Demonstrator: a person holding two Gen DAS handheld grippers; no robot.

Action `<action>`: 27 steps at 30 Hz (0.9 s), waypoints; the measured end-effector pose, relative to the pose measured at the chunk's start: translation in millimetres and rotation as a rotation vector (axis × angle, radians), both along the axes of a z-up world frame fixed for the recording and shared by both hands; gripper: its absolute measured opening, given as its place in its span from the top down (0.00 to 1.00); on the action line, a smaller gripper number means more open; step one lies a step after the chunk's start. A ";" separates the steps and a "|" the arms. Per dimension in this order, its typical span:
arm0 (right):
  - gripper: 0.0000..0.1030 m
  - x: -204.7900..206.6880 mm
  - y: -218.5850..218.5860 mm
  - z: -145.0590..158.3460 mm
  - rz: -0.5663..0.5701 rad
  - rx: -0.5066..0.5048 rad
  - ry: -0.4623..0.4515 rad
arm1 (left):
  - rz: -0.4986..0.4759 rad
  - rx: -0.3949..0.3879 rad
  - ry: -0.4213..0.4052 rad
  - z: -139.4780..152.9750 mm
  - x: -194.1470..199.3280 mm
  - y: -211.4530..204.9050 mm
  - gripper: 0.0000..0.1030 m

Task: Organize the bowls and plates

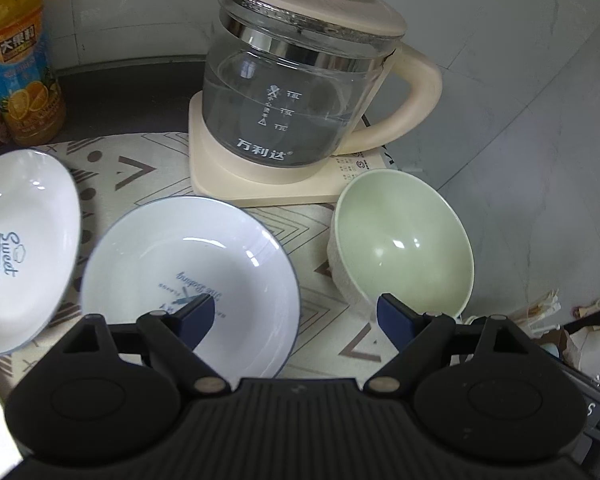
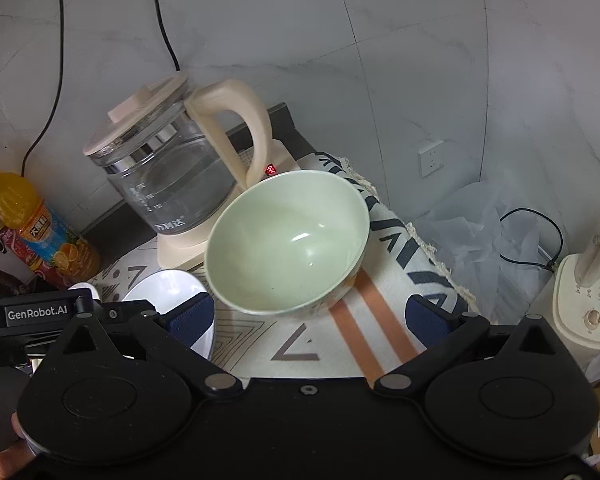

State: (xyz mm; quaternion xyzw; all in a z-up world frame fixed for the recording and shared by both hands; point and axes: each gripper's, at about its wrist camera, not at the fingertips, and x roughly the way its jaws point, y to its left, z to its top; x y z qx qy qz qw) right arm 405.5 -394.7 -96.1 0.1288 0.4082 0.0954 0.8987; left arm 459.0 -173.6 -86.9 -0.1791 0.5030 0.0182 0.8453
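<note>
A white plate with blue writing [image 1: 188, 272] lies on the patterned cloth [image 1: 324, 320]. A second white plate marked "Sweet" [image 1: 20, 248] lies to its left. A pale green bowl [image 1: 404, 244] stands at the right; it also shows in the right wrist view [image 2: 288, 240]. My left gripper [image 1: 296, 316] is open, its left finger over the middle plate's near rim, its right finger by the bowl's near rim. My right gripper [image 2: 312, 320] is open and empty, just short of the green bowl. The white plate [image 2: 168, 288] peeks out behind its left finger.
A glass kettle [image 1: 300, 92] on a cream base stands behind the dishes. An orange juice bottle [image 1: 16, 60] stands at the back left. The table edge drops off at the right, with a plastic bag [image 2: 480, 240] and a small appliance [image 2: 588, 292] beyond.
</note>
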 end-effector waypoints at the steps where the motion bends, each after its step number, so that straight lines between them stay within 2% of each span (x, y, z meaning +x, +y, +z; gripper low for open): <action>1: 0.00 3.1 -1.7 -1.4 -0.001 -0.001 0.004 | 0.005 0.000 -0.001 -1.8 2.9 -2.3 0.16; 8: 0.01 25.2 -10.9 -15.9 -0.019 -0.010 0.031 | 0.035 0.015 0.009 -16.9 21.8 -14.2 0.17; 14: 0.10 42.1 -9.4 -31.9 -0.025 0.010 0.064 | 0.057 0.002 0.026 -31.4 34.0 -21.5 0.22; 20: 0.31 55.9 -7.0 -49.9 -0.043 0.036 0.122 | 0.061 -0.031 0.064 -47.9 44.1 -29.1 0.49; 21: 0.34 57.0 -6.2 -52.4 -0.045 0.038 0.129 | 0.063 -0.039 0.070 -50.4 45.3 -30.0 0.56; 23: 0.42 59.6 -4.3 -57.8 -0.045 0.047 0.147 | 0.067 -0.028 0.060 -50.8 45.7 -32.2 0.61; 25: 0.60 61.3 -2.4 -63.1 -0.035 0.062 0.160 | 0.045 -0.066 0.058 -51.0 48.3 -34.5 0.85; 27: 0.67 61.3 -0.6 -63.9 -0.028 0.078 0.155 | 0.044 -0.057 0.071 -49.9 48.4 -38.2 0.86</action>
